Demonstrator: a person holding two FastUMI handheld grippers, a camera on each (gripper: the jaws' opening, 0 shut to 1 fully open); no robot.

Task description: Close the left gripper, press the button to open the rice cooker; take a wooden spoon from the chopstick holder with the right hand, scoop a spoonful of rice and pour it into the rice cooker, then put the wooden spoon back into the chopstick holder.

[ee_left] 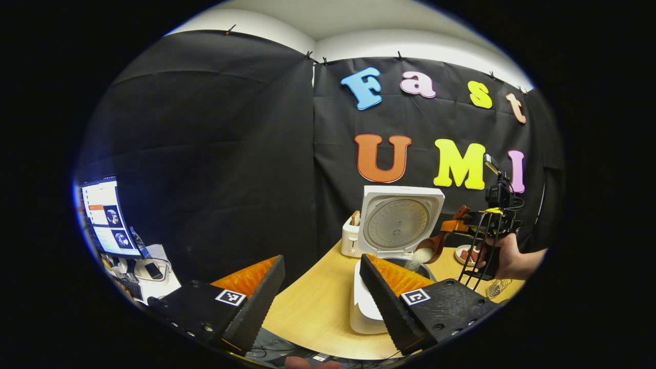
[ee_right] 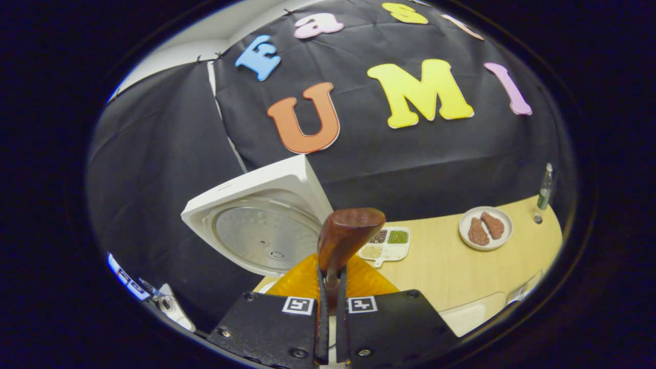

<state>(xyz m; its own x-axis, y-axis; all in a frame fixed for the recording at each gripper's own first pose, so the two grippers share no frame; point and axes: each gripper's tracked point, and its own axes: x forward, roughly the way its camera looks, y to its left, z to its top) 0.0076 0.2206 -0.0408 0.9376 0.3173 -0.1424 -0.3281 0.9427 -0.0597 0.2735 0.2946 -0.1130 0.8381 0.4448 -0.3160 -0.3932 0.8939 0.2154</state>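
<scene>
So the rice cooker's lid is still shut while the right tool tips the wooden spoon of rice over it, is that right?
Not quite: the rice cooker has its lid standing open, as the left gripper view shows. The rest holds: the right tool grips the wooden spoon and rice is spilling from it towards the pot.

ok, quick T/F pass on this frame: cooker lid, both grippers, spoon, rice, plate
1. The rice cooker lid stands open. True.
2. The left gripper is shut. False: its fingers stand wide apart, holding nothing.
3. The right gripper is shut on the wooden spoon. True: both fingers press on its handle.
4. The spoon is back in the chopstick holder. False: in the left gripper view it is tipped over the open rice cooker, with rice spilling from its bowl.
5. The plate on the table is bare. False: it holds two brown pieces of food.
</scene>
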